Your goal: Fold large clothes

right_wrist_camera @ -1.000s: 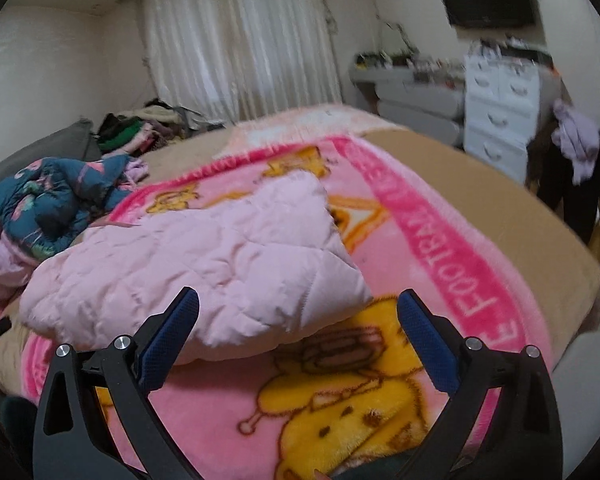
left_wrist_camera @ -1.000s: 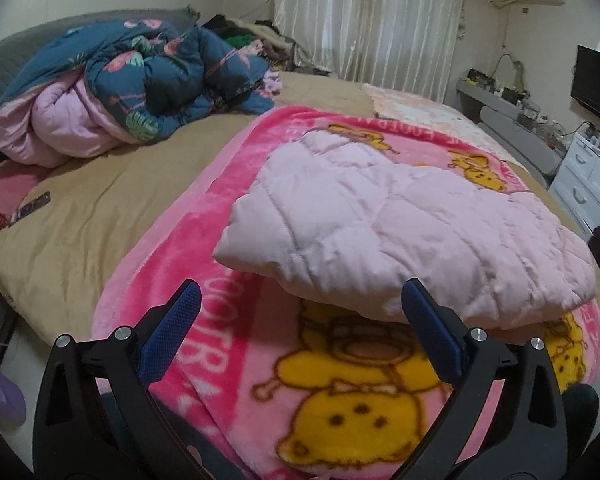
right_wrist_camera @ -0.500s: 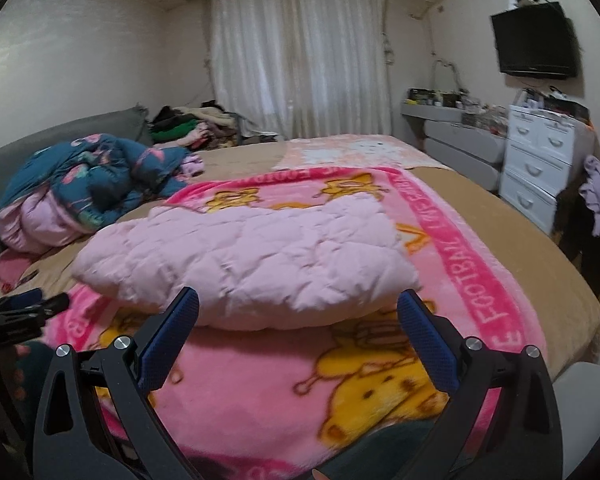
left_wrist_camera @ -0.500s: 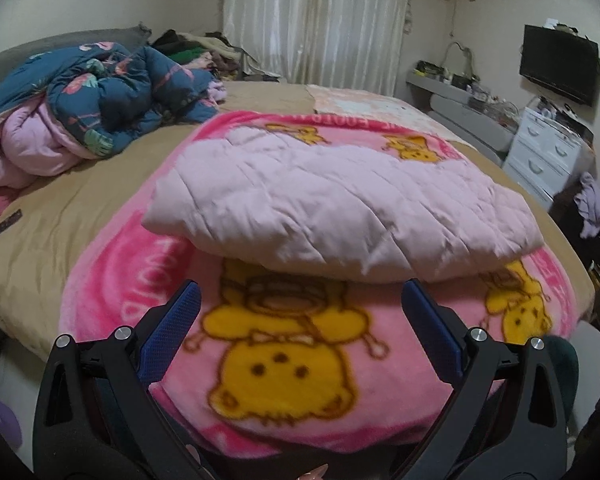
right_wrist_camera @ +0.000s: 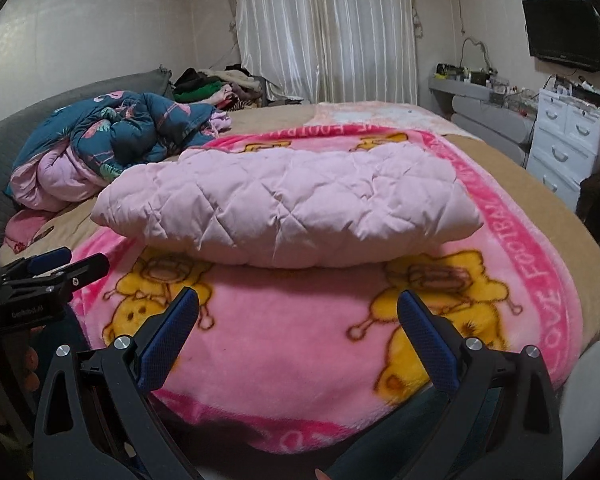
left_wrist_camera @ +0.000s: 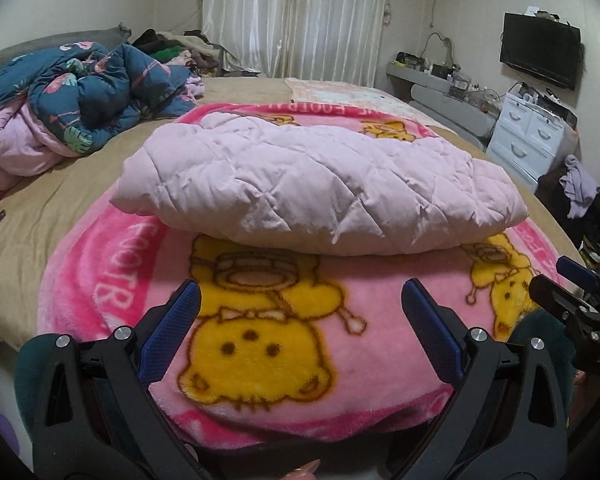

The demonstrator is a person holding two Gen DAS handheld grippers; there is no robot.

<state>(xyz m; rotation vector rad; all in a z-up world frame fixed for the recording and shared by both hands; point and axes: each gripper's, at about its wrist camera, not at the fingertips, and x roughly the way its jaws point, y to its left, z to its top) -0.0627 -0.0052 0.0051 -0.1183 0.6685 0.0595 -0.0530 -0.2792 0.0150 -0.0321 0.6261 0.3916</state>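
Pale pink quilted coat (left_wrist_camera: 316,188) lies folded on pink blanket (left_wrist_camera: 284,352)

The folded pink quilted garment (left_wrist_camera: 312,188) covers the middle of the pink cartoon blanket (left_wrist_camera: 260,344), hiding the prints and part of the lettered border beneath it; how many layers it has, and any sleeves or collar, cannot be told. The blanket's near edge drops out of sight behind the left hand-held gripper (left_wrist_camera: 300,320) and, in the other view, the right hand-held gripper (right_wrist_camera: 298,318), whose handles the bottom edge cuts off. The small items on the far right shelf (right_wrist_camera: 480,82) are too small to identify. The clothes pile (right_wrist_camera: 216,84) at the far left is an indistinct heap.
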